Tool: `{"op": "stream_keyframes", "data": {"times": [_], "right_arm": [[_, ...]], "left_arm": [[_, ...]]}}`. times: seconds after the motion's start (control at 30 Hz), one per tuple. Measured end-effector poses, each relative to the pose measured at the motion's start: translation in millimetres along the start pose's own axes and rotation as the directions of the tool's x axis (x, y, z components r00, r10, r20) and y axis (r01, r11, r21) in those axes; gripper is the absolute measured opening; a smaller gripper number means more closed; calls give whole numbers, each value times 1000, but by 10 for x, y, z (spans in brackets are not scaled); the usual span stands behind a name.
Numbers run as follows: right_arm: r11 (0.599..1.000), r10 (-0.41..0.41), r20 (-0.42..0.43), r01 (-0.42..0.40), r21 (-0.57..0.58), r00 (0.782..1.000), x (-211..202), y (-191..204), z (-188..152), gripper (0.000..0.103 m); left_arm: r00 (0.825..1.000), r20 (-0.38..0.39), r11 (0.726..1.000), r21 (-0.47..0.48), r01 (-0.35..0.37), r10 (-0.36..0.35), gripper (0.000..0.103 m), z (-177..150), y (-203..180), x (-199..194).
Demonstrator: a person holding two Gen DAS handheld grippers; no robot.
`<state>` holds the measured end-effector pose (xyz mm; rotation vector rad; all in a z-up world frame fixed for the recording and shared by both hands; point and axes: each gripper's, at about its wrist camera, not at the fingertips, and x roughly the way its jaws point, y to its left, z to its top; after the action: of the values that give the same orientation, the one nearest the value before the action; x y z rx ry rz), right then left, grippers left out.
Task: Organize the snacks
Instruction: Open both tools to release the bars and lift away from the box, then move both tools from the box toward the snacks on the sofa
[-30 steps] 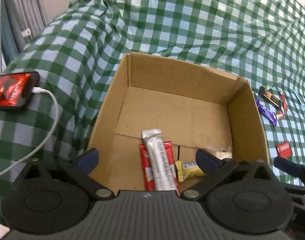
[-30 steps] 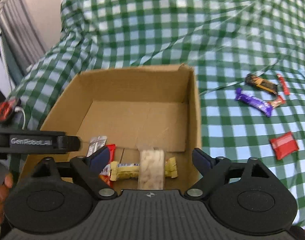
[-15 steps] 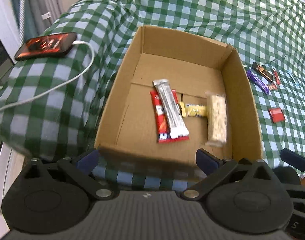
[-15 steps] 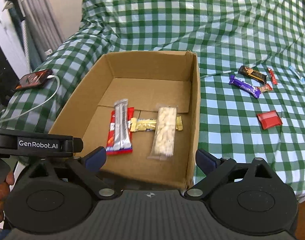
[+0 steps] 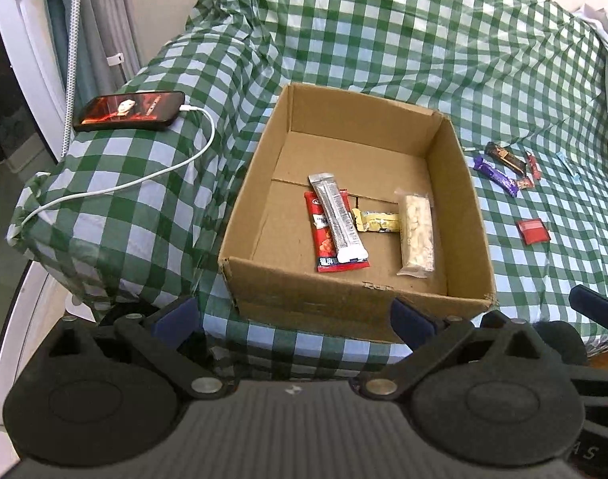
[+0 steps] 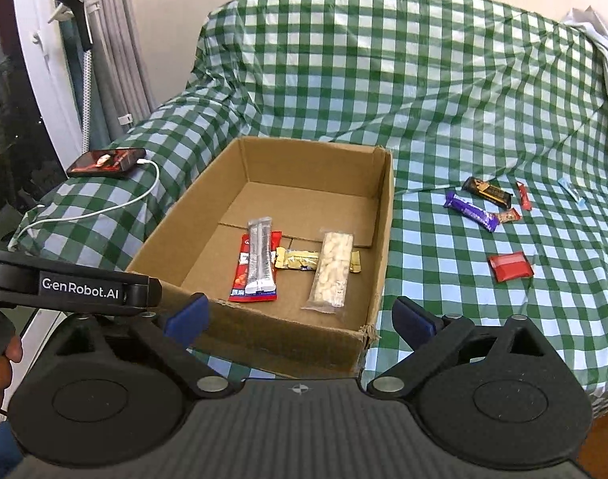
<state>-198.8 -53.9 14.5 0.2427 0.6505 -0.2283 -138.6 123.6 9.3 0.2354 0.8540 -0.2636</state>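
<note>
An open cardboard box (image 5: 467,199) (image 6: 383,215) sits on the green checked cover. Inside lie a red packet (image 5: 324,235) (image 6: 244,275), a silver stick pack (image 5: 338,219) (image 6: 261,255) on top of it, a gold bar (image 5: 378,221) (image 6: 298,259) and a clear nut bar (image 5: 415,235) (image 6: 332,271). Right of the box lie a purple bar (image 5: 495,173) (image 6: 471,211), a dark bar (image 5: 505,157) (image 6: 487,191), a thin red stick (image 6: 523,195) and a red square packet (image 5: 533,231) (image 6: 509,266). My left gripper (image 5: 296,317) and right gripper (image 6: 300,317) are open and empty, in front of the box's near wall.
A phone (image 5: 130,111) (image 6: 106,163) on a white charging cable (image 5: 144,177) lies on the covered arm at left. A pale blue wrapper (image 6: 569,191) lies far right. Curtains and a white frame (image 6: 60,80) stand at left. The left gripper's body (image 6: 64,287) shows in the right wrist view.
Both grippers have pulled back and up from inside the box to in front of its near wall. The nut bar now lies in the box. Both jaws stay open.
</note>
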Motion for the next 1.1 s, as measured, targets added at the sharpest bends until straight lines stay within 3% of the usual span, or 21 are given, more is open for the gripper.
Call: {"op": "stream_keyframes", "data": {"times": [0.67, 0.77, 0.93, 1.1], "right_arm": [[1000, -12, 71, 12, 0, 997, -350, -45, -125, 100], [999, -52, 93, 51, 20, 994, -399, -162, -122, 100], [982, -138, 82, 126, 141, 987, -447, -594, -92, 100], [947, -250, 98, 222, 231, 963, -484, -1056, -20, 100]], "left_arm": [[1000, -19, 1000, 24, 17, -17, 103, -72, -83, -294], [998, -33, 996, 68, 53, -51, 103, 84, -165, -478], [991, 44, 977, 181, 113, -123, 103, 525, -437, -1040], [967, 82, 939, 272, 212, -242, 103, 1008, -886, -1614]]}}
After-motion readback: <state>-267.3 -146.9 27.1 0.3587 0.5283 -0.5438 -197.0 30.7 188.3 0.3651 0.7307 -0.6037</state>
